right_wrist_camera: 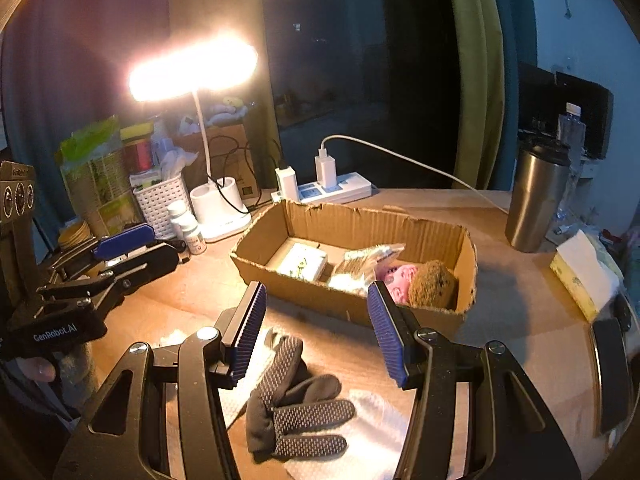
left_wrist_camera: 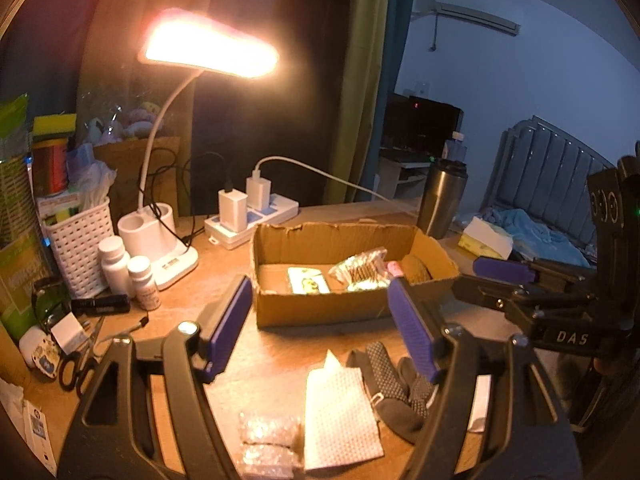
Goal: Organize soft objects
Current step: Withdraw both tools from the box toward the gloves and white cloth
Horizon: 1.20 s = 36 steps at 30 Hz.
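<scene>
A torn cardboard box (left_wrist_camera: 320,312) (right_wrist_camera: 312,300) stands mid-desk holding a white packet (right_wrist_camera: 302,262), a crinkled wrapper (right_wrist_camera: 360,268), a pink soft item (right_wrist_camera: 396,276) and a brown scrubby pad (right_wrist_camera: 434,284). In front of it lie a black dotted glove (right_wrist_camera: 296,404) (left_wrist_camera: 396,384) on a white cloth (left_wrist_camera: 340,412) (right_wrist_camera: 372,432), and bubble-wrap bags (left_wrist_camera: 268,444). My left gripper (left_wrist_camera: 320,332) is open above the cloth. My right gripper (right_wrist_camera: 316,328) is open above the glove and shows at the right of the left wrist view (left_wrist_camera: 504,276).
A lit desk lamp (left_wrist_camera: 208,46), white basket (left_wrist_camera: 80,246), two pill bottles (left_wrist_camera: 128,272), flashlight (left_wrist_camera: 100,305) and scissors (left_wrist_camera: 76,368) crowd the left. A power strip (left_wrist_camera: 256,220) lies behind the box. A steel tumbler (right_wrist_camera: 536,196) and tissue pack (right_wrist_camera: 580,280) stand right.
</scene>
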### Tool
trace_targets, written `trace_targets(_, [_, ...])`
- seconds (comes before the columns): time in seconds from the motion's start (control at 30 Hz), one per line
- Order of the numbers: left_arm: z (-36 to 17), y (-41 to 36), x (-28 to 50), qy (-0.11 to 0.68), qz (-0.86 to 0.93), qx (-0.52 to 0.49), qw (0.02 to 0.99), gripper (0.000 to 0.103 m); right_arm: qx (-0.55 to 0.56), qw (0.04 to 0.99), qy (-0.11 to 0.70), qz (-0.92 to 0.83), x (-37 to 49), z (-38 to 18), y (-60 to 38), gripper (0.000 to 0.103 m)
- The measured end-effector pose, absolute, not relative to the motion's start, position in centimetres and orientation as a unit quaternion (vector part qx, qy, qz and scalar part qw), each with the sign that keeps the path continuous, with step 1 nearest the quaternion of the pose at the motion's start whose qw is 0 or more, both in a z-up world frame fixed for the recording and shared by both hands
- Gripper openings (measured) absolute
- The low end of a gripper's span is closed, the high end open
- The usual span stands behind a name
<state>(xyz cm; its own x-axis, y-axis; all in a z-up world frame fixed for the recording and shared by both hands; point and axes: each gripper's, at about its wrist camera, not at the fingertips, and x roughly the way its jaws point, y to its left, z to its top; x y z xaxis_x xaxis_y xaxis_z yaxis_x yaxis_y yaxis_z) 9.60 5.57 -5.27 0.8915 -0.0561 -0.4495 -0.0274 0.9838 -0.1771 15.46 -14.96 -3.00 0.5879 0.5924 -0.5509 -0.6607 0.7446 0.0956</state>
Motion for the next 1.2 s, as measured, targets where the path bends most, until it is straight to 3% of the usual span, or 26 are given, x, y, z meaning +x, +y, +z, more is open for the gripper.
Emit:
trace_targets(0.37, [-7.0, 3.8, 8.0, 0.246, -0.030, -0.091, 0.965, 0.072, -0.067, 0.893, 0.309, 0.320, 13.3, -5.3, -17.2, 0.063])
trace_targets(1.2, [-10.5, 0.0, 8.4, 0.300, -0.044, -0.077, 0.950, 0.072, -0.078, 0.865, 0.390, 0.306, 12.4, -12.5, -19.9, 0.065])
